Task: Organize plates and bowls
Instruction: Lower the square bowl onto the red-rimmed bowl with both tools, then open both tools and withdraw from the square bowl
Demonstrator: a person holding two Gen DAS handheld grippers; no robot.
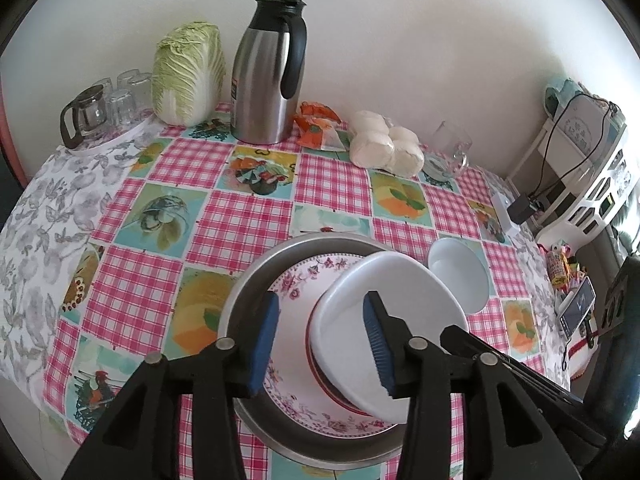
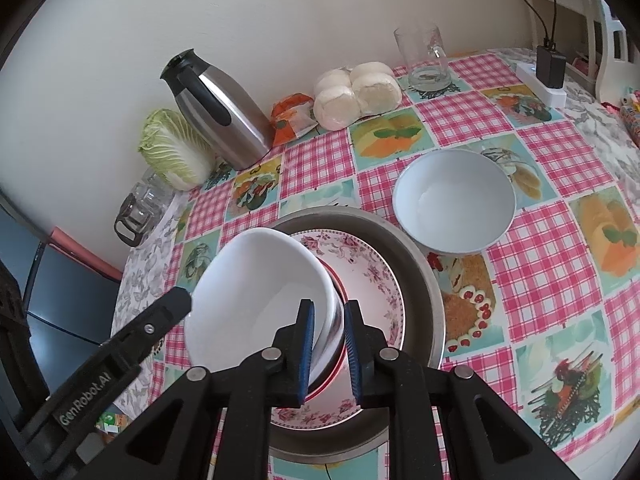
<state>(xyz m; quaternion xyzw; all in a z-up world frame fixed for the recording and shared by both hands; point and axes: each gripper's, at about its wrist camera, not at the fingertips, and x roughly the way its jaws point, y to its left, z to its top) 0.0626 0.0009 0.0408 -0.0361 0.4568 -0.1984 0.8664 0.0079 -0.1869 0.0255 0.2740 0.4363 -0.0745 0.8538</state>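
Over the stacked dishes at 6 o'clock on the checked tablecloth (image 1: 248,216), the right gripper (image 2: 330,350) pinches the near rim of a tilted white bowl (image 2: 256,292) above the floral plate (image 2: 372,276), which lies in a metal pan (image 2: 424,280). At 9 o'clock of that bowl, the left gripper (image 1: 320,344) hangs with jaws wide apart, gripping nothing. A second white bowl (image 2: 454,200) sits on the cloth at 1 o'clock, just beside the pan.

Probably a home dining table (image 1: 256,216): cabbage (image 1: 188,74), thermos (image 1: 268,72).
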